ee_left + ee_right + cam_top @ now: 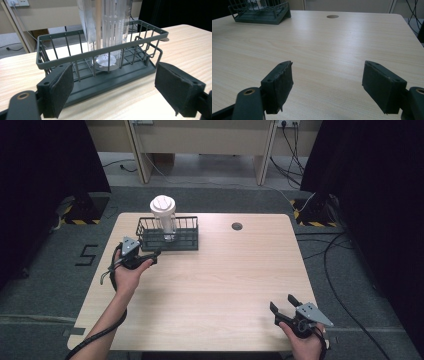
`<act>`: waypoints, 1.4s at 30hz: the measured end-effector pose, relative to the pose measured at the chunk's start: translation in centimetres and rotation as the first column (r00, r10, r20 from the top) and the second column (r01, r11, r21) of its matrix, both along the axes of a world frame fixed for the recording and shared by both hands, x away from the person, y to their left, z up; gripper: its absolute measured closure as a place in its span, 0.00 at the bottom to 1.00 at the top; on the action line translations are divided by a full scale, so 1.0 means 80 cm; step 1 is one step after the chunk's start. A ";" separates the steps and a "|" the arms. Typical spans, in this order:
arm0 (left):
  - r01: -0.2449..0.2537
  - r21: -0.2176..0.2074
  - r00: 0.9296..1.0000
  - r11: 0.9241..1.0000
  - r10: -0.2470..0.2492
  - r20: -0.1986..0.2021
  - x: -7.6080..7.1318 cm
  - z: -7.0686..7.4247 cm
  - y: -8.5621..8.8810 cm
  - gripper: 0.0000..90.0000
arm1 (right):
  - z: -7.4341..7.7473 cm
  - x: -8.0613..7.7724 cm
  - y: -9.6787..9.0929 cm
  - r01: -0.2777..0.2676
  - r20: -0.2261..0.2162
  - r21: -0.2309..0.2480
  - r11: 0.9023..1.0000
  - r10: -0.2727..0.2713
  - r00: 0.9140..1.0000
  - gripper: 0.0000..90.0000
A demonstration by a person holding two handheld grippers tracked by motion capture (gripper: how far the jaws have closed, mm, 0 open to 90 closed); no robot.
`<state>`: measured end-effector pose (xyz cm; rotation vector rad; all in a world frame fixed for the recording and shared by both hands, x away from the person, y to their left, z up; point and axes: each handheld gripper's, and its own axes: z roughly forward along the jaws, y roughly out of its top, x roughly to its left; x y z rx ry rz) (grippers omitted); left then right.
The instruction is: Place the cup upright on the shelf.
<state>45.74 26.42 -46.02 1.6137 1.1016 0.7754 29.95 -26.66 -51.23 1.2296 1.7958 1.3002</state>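
Left gripper (150,257) held just off the front-left corner of a dark wire basket (191,245), fingers (61,87) spread wide, gripping nothing, aimed at the basket's long front side. Basket sitting near the far edge of the tabletop (215,285), toward its far-left corner. Inside the basket, upright, a clear ribbed tumbler (167,227) capped with a white lid (163,205); in the left gripper view, tumbler (110,27) seen through the basket (100,52) wires, its base resting on the basket floor.

Right gripper (284,306) low near the front-right corner of the tabletop, well apart from the basket, fingers (280,82) wide open and holding nothing, bare wood between them. In the right gripper view, basket (259,15) far off toward the far-left corner, a small round hole (332,16) in the tabletop (324,50) near the far edge.
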 end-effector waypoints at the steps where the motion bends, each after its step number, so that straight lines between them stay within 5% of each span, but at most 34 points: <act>1: 0.001 -0.001 1.000 1.000 -0.001 0.003 -0.004 0.000 0.000 0.17 | 0.000 0.000 0.000 0.000 0.000 0.000 1.000 0.000 1.000 0.28; 42: 0.026 -0.019 1.000 0.999 -0.026 -0.006 -0.102 -0.024 0.027 0.17 | 0.000 0.000 0.002 0.000 -0.001 -0.006 1.000 0.000 1.000 0.27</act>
